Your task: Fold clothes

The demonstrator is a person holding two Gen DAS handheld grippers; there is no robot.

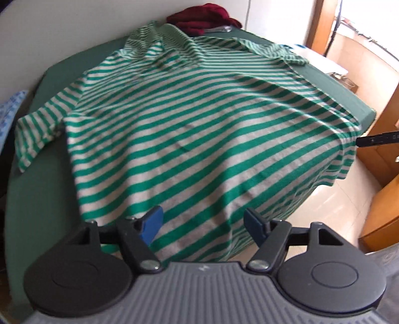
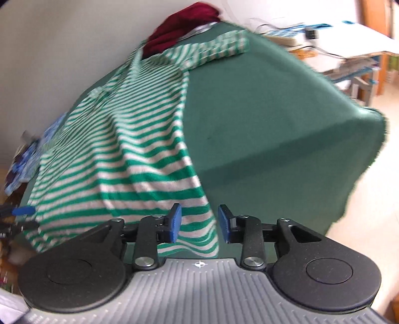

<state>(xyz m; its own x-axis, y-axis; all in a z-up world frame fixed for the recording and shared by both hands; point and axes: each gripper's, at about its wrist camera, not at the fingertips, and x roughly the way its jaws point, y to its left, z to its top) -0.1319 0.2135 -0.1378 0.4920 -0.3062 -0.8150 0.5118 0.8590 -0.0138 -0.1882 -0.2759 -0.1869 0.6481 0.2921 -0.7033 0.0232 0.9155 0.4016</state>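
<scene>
Striped shirt (image 1: 189,119) lies spread flat on the green-covered table (image 1: 45,204), long axis running from the collar at the far wall end to the hem, which overhangs the near table edge (one sleeve out to each side). Dark red garment (image 1: 202,20) sits beyond the collar. Left gripper (image 1: 202,224): jaws wide apart over the hem, nothing between. Right gripper (image 2: 199,221): jaws apart, hem corner hanging between them, unpinched.

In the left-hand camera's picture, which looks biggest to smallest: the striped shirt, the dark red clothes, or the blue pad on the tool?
1. Striped shirt, by far.
2. Dark red clothes.
3. Blue pad, though nearness to the camera inflates it, so this last pair is unsure.
</scene>
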